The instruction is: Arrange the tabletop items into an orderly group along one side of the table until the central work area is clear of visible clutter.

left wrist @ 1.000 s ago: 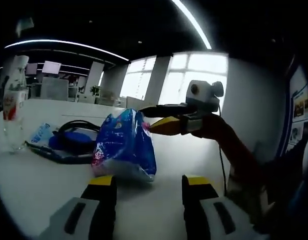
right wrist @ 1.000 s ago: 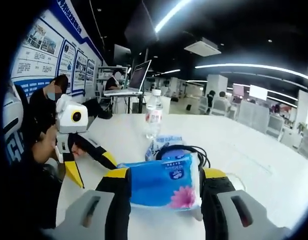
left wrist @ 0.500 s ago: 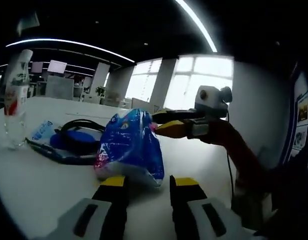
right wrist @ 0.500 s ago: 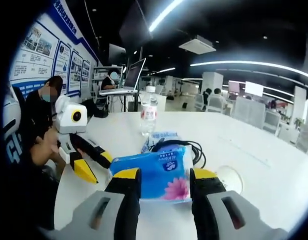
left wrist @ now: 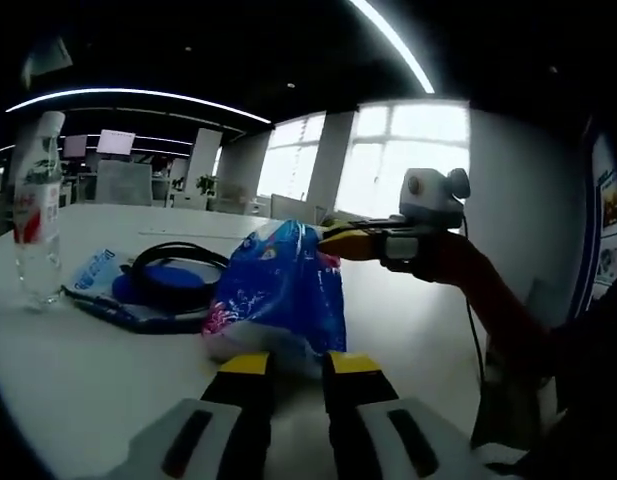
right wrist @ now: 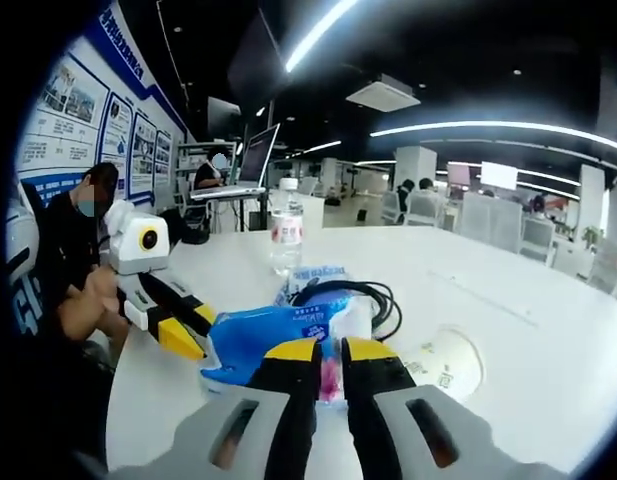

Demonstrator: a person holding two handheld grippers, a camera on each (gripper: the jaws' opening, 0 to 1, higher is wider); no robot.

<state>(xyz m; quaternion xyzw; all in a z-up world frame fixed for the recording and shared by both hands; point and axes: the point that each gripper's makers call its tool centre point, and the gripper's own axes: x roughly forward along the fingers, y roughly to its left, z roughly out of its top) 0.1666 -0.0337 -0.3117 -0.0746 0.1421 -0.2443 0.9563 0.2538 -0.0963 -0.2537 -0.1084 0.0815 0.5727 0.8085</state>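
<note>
Tissue pack (left wrist: 278,290): blue plastic, flower print, crumpled; lain on the white desk (left wrist: 78,370) and pinched at opposite ends by both claws; seen also in the right gripper view (right wrist: 273,335)
Left claw (left wrist: 293,362): yellow-tipped jaws pressed together on the near edge of the tissue pack; seen in the right gripper view (right wrist: 188,335) at the pack's far end
Right claw (right wrist: 328,352): jaws drawn close, pinching the pack's flower-printed end; seen in the left gripper view (left wrist: 333,240) at the pack's upper far corner
Black cable (right wrist: 353,295): coiled in loops just behind the tissue pack, over a blue item (left wrist: 158,285)
Small blue packet (left wrist: 91,268): flat on the desk, between the cable and the bottle
Water bottle (left wrist: 35,205): clear, red label, upright, beyond the cable; seen also at (right wrist: 285,228)
Paper cup (right wrist: 446,365): white, on its side on the desk, right of the right claw
Person (right wrist: 73,255): seated at the desk edge, hand on the left claw's body
</note>
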